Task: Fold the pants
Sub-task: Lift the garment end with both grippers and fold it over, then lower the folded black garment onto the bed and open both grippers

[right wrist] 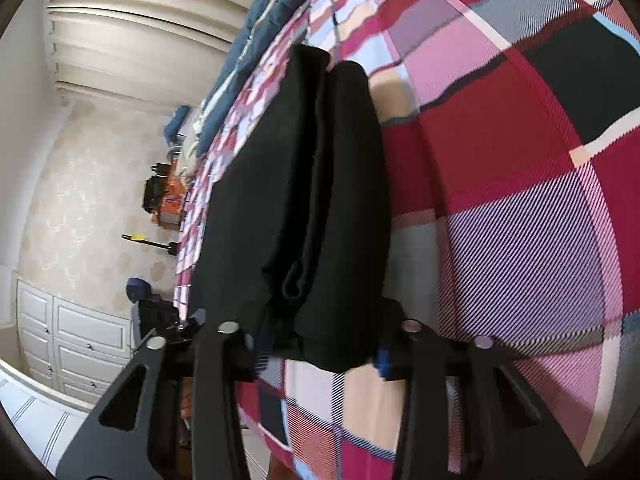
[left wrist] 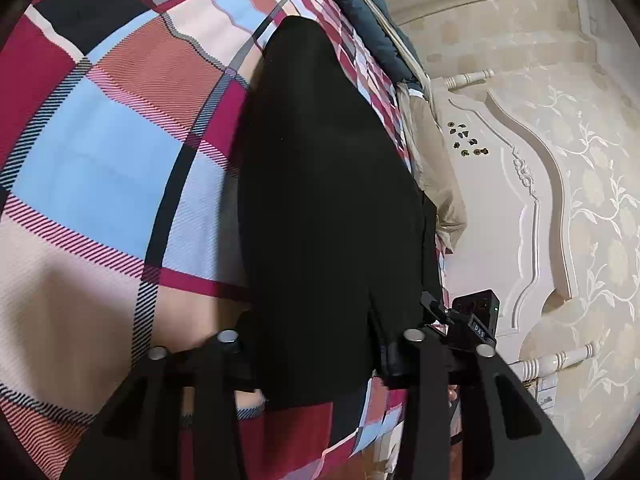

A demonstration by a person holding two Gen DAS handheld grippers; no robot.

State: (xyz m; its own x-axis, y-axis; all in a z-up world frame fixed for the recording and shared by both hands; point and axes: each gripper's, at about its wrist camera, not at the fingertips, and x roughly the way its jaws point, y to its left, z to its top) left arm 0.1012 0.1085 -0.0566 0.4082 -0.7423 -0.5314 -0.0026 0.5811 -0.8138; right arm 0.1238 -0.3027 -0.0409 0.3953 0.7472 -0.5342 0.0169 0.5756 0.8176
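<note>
The black pants (left wrist: 328,200) lie folded in a long narrow strip on a plaid bedspread (left wrist: 100,160). My left gripper (left wrist: 318,360) is shut on the strip's near end, with cloth filling the gap between its fingers. In the right wrist view the pants (right wrist: 304,184) show as layered folds on the bedspread (right wrist: 520,200). My right gripper (right wrist: 316,352) is shut on the near end of that bundle. Part of the right gripper's black housing (left wrist: 476,320) shows just beside the pants in the left wrist view.
A cream carved headboard (left wrist: 532,220) stands at the bed's edge, with a beige cloth (left wrist: 436,168) against it. A blue quilt (left wrist: 372,20) lies along the bed's far side. White cabinets (right wrist: 80,344) and an orange item (right wrist: 168,200) sit beyond the bed.
</note>
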